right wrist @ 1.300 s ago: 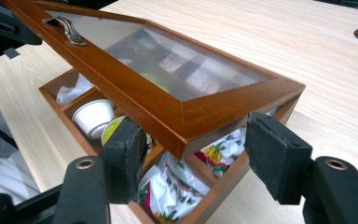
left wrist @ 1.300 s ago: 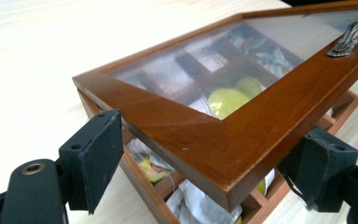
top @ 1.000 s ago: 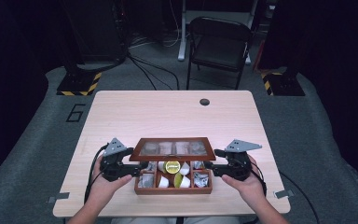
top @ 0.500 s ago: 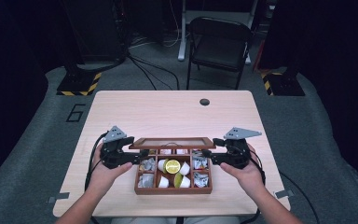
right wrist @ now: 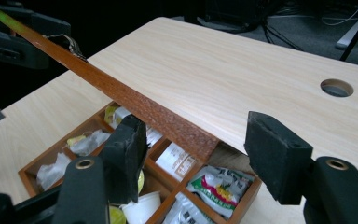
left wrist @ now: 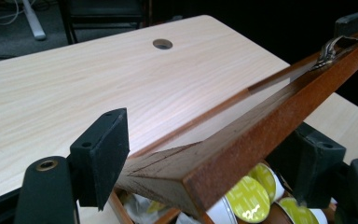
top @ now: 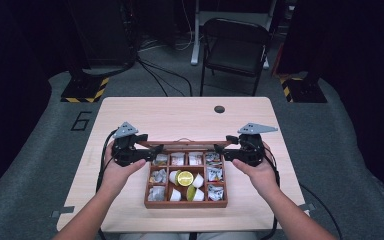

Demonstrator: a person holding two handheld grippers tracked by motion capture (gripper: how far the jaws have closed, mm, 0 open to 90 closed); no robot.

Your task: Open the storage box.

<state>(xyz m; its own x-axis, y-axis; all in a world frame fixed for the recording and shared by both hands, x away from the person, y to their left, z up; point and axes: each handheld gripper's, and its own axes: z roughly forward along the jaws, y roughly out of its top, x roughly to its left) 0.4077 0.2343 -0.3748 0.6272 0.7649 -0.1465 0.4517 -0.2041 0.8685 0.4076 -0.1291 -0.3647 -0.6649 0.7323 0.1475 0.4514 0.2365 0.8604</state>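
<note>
A wooden compartment box (top: 186,203) sits at the table's near edge, holding paper packets (right wrist: 214,184) and yellow-topped capsules (left wrist: 247,198). Its hinged lid (top: 185,145) is lifted and looks edge-on from above. My left gripper (top: 152,153) is at the lid's left end. Its jaws have just been closing, and in the left gripper view (left wrist: 207,154) both pads sit against the lid (left wrist: 242,144). My right gripper (top: 220,152) is at the lid's right end. Its jaws have also been closing. In the right gripper view (right wrist: 198,140) the lid (right wrist: 158,116) leans on one pad, with a gap to the other.
A round cable hole (top: 219,109) lies in the far part of the light wooden table (top: 180,115). A black folding chair (top: 235,50) stands beyond the far edge. A person's forearms come in from the near side, either side of the box.
The lid has swung up from a low tilt with its windows showing to nearly edge-on. More of the box's back compartments now show. Both hands have risen with it.
</note>
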